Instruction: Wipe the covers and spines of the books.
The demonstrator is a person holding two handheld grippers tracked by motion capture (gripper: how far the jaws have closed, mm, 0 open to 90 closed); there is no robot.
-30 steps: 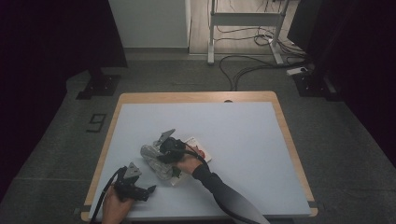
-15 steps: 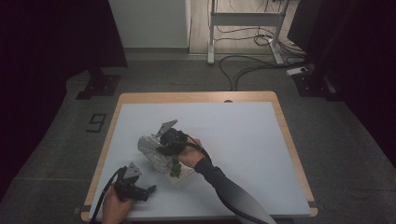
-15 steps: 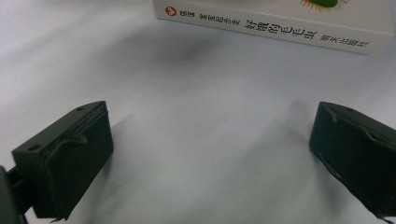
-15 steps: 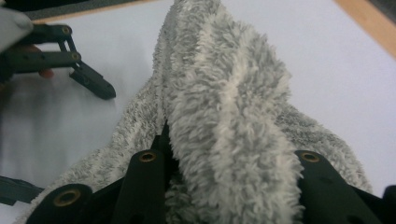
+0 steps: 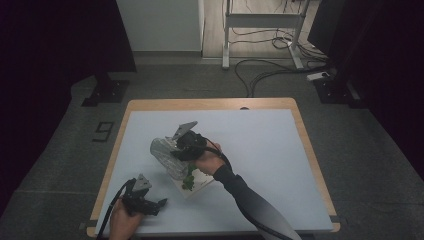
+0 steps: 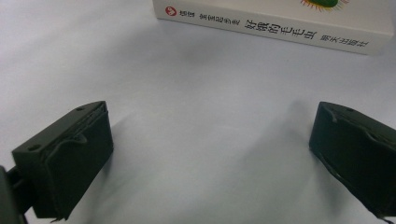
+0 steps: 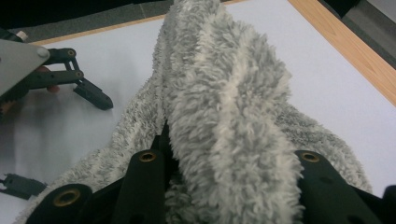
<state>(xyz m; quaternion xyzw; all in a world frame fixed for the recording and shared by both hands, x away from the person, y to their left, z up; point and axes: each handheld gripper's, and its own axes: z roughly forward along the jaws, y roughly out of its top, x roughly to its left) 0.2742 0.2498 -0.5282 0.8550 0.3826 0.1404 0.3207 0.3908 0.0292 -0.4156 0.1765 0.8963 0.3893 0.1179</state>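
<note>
A grey fluffy cloth (image 5: 164, 152) hangs bunched from my right gripper (image 5: 181, 146), which is shut on it above the left middle of the table. In the right gripper view the cloth (image 7: 224, 93) rises in a thick fold from between the jaws of the right gripper (image 7: 224, 186). Under it lies a white book (image 5: 199, 182) with a green picture on its cover. My left gripper (image 5: 159, 203) rests open near the front left corner, its jaws wide apart and pointing at the book. The left gripper view has the left gripper (image 6: 210, 154) on the bare white surface, short of the book's spine (image 6: 280, 23).
The table has a white top and a wooden rim (image 5: 215, 103). Beyond its far edge are grey floor, a metal frame's legs (image 5: 260, 30) and loose cables (image 5: 260, 75). Dark curtains stand at both sides. Most of the table's right half is bare.
My right gripper has risen and moved a little away from me with the cloth, pulling it up off the book. The left gripper has stayed put.
</note>
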